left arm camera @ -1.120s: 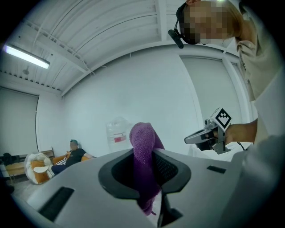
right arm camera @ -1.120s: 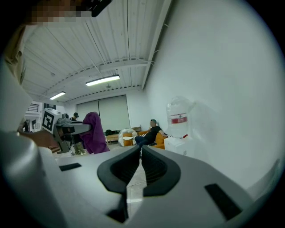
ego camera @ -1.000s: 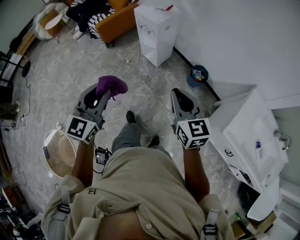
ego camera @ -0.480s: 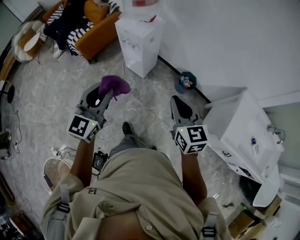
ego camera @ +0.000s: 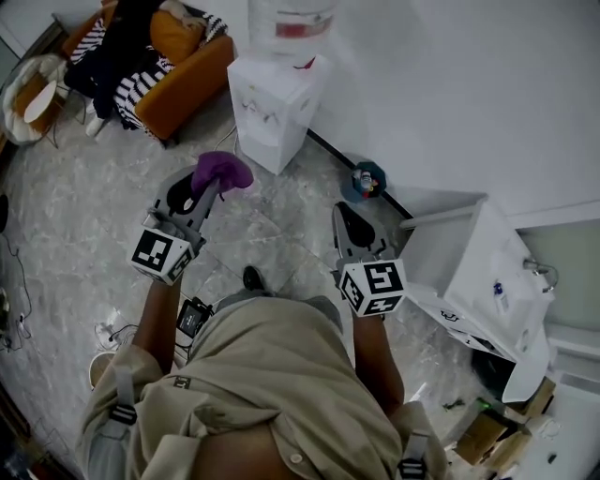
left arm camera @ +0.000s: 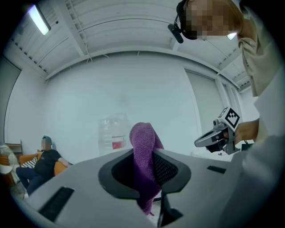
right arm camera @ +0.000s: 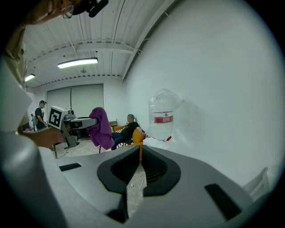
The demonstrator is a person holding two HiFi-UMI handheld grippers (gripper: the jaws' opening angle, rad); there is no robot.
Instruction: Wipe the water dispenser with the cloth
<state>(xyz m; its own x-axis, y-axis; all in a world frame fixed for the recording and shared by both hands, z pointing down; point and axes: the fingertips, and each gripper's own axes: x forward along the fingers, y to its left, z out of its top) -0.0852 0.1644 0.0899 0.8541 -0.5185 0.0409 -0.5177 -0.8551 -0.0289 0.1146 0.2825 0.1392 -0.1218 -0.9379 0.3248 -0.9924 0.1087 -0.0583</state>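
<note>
Two grippers are held out in front of the person. Left gripper (ego camera: 208,187): jaws clamped on the purple cloth (left arm camera: 143,147), which stands up above the jaws and trails a little below them. Right gripper (ego camera: 345,214): jaws drawn together, nothing between them.

The dispenser (ego camera: 272,103) stands ahead against the wall, well apart from both grippers, with its bottle (ego camera: 292,19) on top. No contact has been made. Judged step: approach.

Advised procedure:
- Bring the left gripper in squarely so the free upper fold of cloth, not the jaw tips, meets the white casing.
- Press lightly and stroke top to bottom.
- Avoid knocking the bottle.
- Hold the right gripper aside, or use it to steady the casing.

Beyond, a person (left arm camera: 46,158) sits on an orange sofa (ego camera: 187,70).
</note>
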